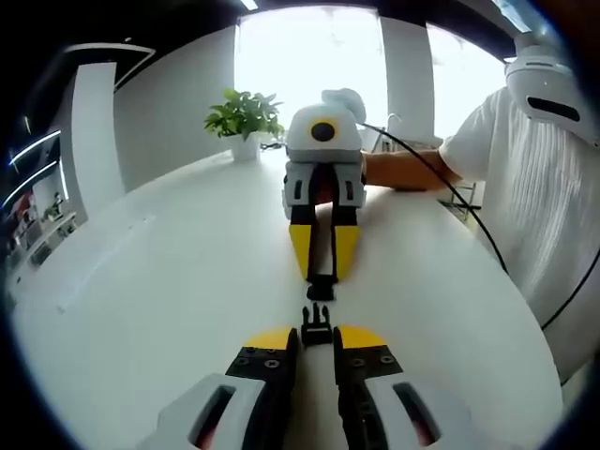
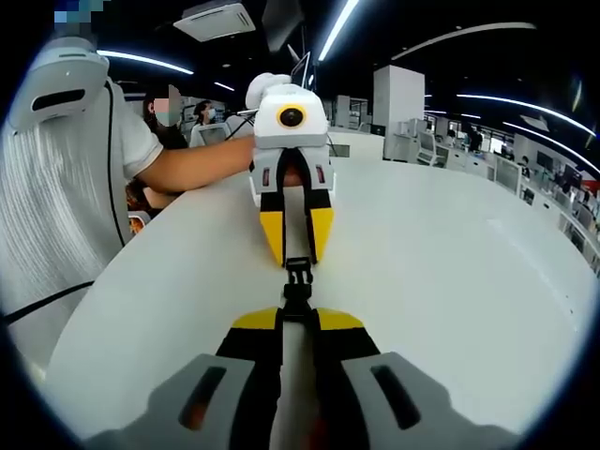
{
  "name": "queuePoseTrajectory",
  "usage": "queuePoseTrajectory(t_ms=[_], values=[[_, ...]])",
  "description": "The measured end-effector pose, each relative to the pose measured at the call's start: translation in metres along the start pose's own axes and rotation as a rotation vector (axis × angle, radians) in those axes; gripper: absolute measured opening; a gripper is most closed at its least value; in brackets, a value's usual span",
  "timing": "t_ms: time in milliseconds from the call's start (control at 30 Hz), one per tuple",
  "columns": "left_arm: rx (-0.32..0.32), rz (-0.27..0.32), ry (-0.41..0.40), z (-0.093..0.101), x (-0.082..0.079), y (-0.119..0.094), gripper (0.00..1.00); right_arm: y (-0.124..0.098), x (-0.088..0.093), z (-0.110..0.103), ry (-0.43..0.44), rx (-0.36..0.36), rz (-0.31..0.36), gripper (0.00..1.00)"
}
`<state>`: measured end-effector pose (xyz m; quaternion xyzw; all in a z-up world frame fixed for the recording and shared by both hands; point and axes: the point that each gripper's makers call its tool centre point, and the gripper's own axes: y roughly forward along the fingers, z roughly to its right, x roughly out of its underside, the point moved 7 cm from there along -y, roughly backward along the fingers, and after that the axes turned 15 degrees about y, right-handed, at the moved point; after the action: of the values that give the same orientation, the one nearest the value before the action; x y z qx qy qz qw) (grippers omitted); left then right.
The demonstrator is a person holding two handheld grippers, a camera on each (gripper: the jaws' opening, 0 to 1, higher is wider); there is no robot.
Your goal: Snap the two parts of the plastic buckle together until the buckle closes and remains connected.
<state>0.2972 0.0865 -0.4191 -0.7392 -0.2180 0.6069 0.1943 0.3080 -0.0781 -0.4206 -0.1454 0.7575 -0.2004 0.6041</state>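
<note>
Item one: we recorded the left tongs (image 1: 316,339) at the bottom of the left gripper view, yellow-tipped jaws drawn close together and clenched on one black buckle half (image 1: 316,328), which stuck out forward from between the tips. In the right gripper view the same tongs (image 2: 296,255) faced the camera, with their buckle half (image 2: 298,272) projecting from the jaw tips.

Item two: we recorded the right tongs (image 2: 296,321) at the bottom of the right gripper view, jaws likewise narrowed and gripping the other buckle half (image 2: 297,302). In the left gripper view these tongs (image 1: 322,272) pointed toward the camera, their buckle half (image 1: 321,289) held at the tips.

Item three: position of the parts. We noted the two halves in line, nose to nose, above the white worktop (image 1: 169,309). In the left gripper view a narrow gap separated them; in the right gripper view they appeared to touch, and we could not tell whether they had latched.

Item four: surroundings. We listed a potted plant (image 1: 244,120) at the far edge of the worktop, a person's white sleeve (image 1: 525,178) and a black cable (image 1: 450,187).
</note>
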Motion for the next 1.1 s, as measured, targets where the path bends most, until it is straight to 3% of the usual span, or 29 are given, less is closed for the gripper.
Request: queuePoseTrajectory(t_ms=[267,567,1100], values=[[-0.024,0.0,-0.031,0.0021,-0.0005,0.0017,0.15,-0.0001,-0.0001,0.0002,0.004,0.01,0.0,0.12],[-0.013,0.004,-0.007,0.0015,-0.0024,0.0042,0.12,0.0002,-0.0002,0.0001,0.004,0.005,-0.001,0.12],[0.023,0.071,0.03,0.0013,-0.0006,0.0068,0.12,-0.0004,-0.0019,0.0006,0.023,-0.026,-0.036,0.11]])
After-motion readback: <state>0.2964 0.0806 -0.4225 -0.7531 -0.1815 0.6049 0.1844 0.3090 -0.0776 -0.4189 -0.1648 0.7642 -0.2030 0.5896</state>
